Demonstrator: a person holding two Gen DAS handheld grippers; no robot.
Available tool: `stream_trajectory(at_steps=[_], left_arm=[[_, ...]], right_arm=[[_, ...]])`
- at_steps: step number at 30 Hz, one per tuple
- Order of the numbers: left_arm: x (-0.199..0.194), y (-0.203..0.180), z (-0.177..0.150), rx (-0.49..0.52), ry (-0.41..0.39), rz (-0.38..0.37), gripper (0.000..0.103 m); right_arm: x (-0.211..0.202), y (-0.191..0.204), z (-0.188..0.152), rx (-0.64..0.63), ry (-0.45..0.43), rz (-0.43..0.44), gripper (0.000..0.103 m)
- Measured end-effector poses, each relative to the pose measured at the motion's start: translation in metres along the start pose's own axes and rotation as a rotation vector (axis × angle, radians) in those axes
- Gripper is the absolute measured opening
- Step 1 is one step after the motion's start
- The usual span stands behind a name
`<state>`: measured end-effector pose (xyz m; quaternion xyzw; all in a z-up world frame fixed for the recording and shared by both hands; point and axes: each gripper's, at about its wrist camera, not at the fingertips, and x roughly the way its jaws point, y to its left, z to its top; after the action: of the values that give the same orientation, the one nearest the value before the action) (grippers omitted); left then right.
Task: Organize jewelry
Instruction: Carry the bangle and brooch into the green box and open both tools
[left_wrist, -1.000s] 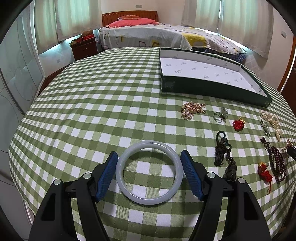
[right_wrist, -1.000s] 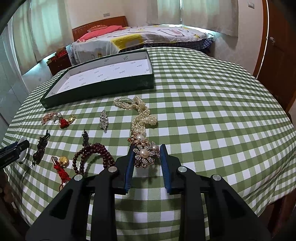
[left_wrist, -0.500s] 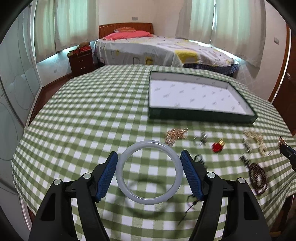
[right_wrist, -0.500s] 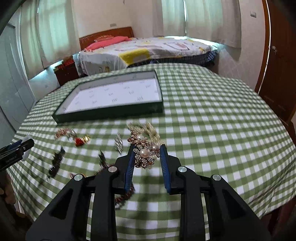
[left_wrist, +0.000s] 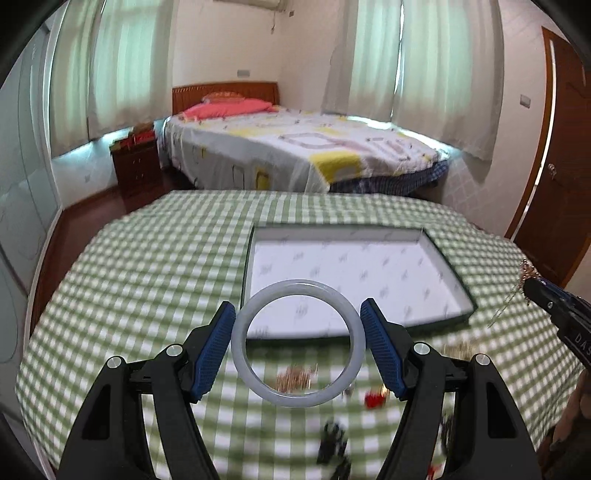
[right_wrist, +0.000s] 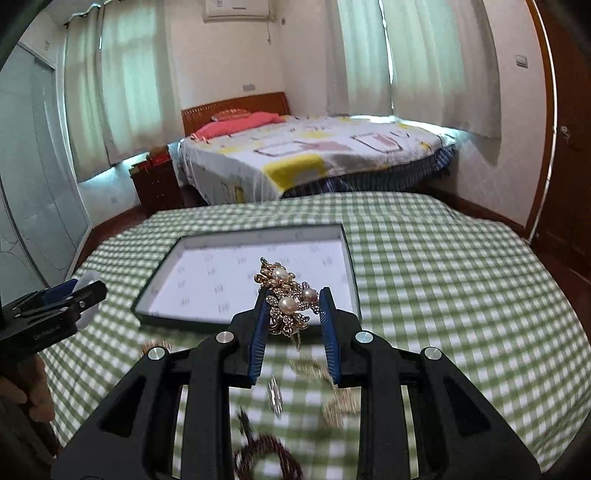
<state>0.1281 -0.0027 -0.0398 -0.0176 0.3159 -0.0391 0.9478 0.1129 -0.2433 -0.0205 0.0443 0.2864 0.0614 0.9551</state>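
A pale bangle (left_wrist: 298, 343) is clamped between the widely spread jaws of the left gripper (left_wrist: 297, 349), above the checked counter (left_wrist: 147, 280). A pearl brooch (right_wrist: 286, 301) is pinched in the right gripper (right_wrist: 291, 325), near the shallow tray (right_wrist: 236, 275).

Loose jewelry below the left jaws: smeared by motion — a gold blur (left_wrist: 295, 378) seen through the held bangle (left_wrist: 298, 343), a red blob (left_wrist: 375, 398) under the right jaw, dark pieces (left_wrist: 334, 443) lower down; kinds cannot be told.
Jewelry below the right jaws: a dark red beaded piece (right_wrist: 266, 458) cut by the bottom edge, a small silvery piece (right_wrist: 275, 400) and gold smears (right_wrist: 340, 404), all blurred.
Pearl brooch (right_wrist: 286, 304): its lower part hidden between the jaws.
Tray (left_wrist: 458, 284) print: too blurred to read.
Right gripper (left_wrist: 554, 314) beyond the left jaws: cut by the picture's edge — its grip unseen there.
Tabletop (right_wrist: 461, 277) checks: blurred near the jaws.
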Motion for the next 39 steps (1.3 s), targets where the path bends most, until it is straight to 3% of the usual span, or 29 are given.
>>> stream_trajectory(at_steps=[4,9,21,34,39], left_arm=[[0.014,-0.007,0.03,-0.007,-0.057,-0.003,0.068],[0.041,-0.013,0.044,0.003,-0.079,0.008,0.068],[0.145,-0.018,-0.002,0.0,0.201,-0.009,0.068],[0.173,-0.038,-0.016,0.025,0.292,-0.039,0.068],[0.174,-0.047,-0.019,0.058,0.286,-0.036,0.068]], right_arm=[[0.019,0.003,0.026,-0.028,-0.039,0.008,0.026],[0.05,0.001,0.041,-0.049,-0.041,0.008,0.026],[0.151,-0.018,-0.005,-0.064,0.203,-0.025,0.026],[0.175,-0.026,-0.029,-0.087,0.306,-0.054,0.027],[0.177,-0.025,-0.03,-0.101,0.302,-0.057,0.027]])
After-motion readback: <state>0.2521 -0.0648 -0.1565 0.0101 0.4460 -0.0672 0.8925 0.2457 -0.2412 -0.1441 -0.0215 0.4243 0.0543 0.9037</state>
